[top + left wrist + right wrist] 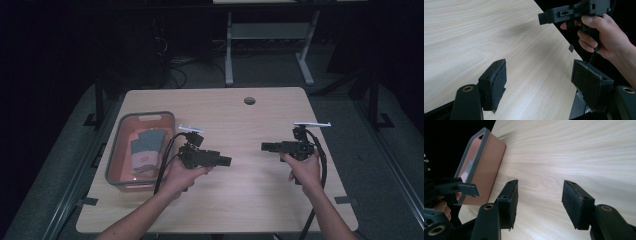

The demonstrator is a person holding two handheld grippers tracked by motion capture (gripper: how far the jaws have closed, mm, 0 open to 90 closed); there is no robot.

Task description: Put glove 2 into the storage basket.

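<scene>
My left gripper [226,161] hovers over the wooden table [240,200] left of the middle, pointing right. Its jaws stand open with nothing between them; in the left gripper view [539,82] bare wood lies beyond the pads. My right gripper [265,147] is held right of the middle and points left, toward the other one. It is open and empty too, as the right gripper view [539,200] shows. Each hand grips its tool by the handle. A pink bin [148,114] with a grey rim sits at the table's left, holding folded grey-green and pink pads [147,147].
A round cable hole [249,100] lies near the table's far edge. The bin's side wall [484,165] rises behind the left gripper [471,190] in the right gripper view. The right hand and its gripper [544,17] hang over the table edge in the left gripper view. Cables trail back from both tools.
</scene>
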